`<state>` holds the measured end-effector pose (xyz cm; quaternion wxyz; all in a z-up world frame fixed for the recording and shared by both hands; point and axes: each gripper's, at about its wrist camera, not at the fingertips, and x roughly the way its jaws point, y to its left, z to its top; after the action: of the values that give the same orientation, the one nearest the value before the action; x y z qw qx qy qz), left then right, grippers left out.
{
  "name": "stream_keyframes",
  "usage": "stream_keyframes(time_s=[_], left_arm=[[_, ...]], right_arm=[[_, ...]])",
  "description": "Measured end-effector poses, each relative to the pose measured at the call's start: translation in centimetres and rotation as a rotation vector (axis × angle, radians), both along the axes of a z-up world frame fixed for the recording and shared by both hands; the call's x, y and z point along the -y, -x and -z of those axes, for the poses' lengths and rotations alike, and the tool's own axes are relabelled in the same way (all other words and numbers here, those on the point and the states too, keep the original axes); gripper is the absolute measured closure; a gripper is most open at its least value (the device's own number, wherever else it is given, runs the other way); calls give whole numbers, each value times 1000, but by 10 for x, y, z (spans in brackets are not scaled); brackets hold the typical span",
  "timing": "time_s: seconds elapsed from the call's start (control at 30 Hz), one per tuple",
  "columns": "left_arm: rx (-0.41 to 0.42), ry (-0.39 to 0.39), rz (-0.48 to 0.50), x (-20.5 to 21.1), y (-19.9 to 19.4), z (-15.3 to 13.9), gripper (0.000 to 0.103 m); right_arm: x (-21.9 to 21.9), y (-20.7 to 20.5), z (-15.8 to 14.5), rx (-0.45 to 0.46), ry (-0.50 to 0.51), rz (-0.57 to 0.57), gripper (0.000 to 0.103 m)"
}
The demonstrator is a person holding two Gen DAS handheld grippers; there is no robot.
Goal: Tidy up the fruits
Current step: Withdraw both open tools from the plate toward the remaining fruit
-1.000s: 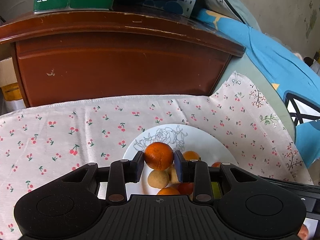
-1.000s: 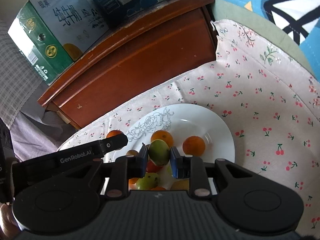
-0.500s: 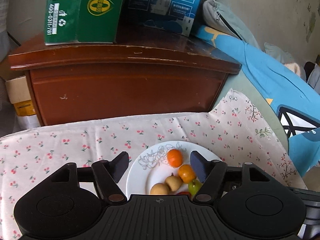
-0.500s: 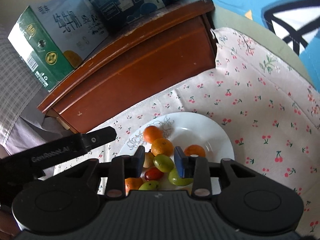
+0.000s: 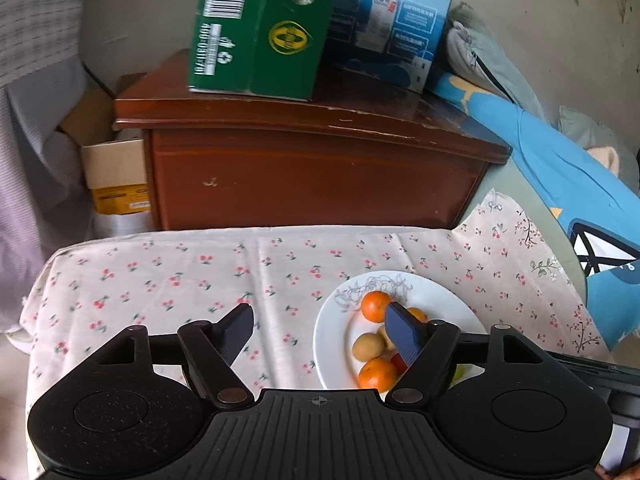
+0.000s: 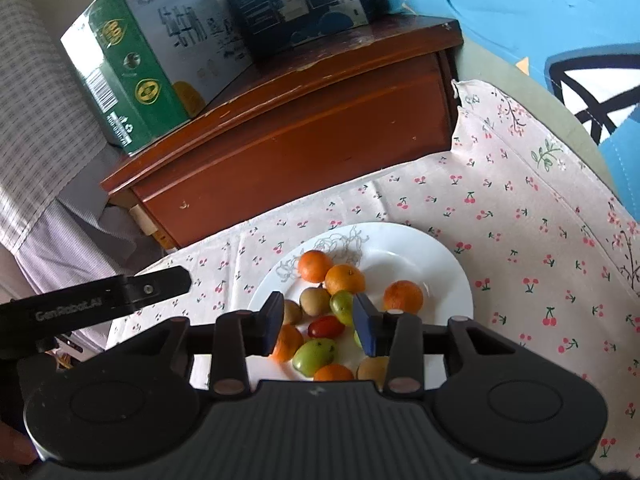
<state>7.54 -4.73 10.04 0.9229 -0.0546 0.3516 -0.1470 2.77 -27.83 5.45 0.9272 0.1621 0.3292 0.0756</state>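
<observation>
On the round white china plate (image 6: 448, 276), small orange, green, tan and red fruits (image 6: 345, 279) lie piled. Both left gripper (image 5: 320, 330) and right gripper (image 6: 316, 320) have just been opening, empty; back away gently so nothing rolls.

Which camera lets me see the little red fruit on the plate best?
The right wrist view. There the red fruit lies whole on the white plate, between the orange and green fruits. In the left wrist view only a red sliver shows beside a finger of the left gripper.
</observation>
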Motion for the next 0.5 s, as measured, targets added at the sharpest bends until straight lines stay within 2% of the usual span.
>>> stream_keyframes(time_s=[0.17, 0.4, 0.5], left_arm=[[-13, 30, -6, -11, 14, 0, 30], [-15, 7, 18, -15, 34, 1, 30], [-26, 1, 29, -15, 41, 4, 30]], right_arm=[[-2, 10, -2, 6, 7, -12, 64], [-4, 26, -1, -3, -7, -14, 63], [-8, 36, 2, -7, -9, -20, 60]])
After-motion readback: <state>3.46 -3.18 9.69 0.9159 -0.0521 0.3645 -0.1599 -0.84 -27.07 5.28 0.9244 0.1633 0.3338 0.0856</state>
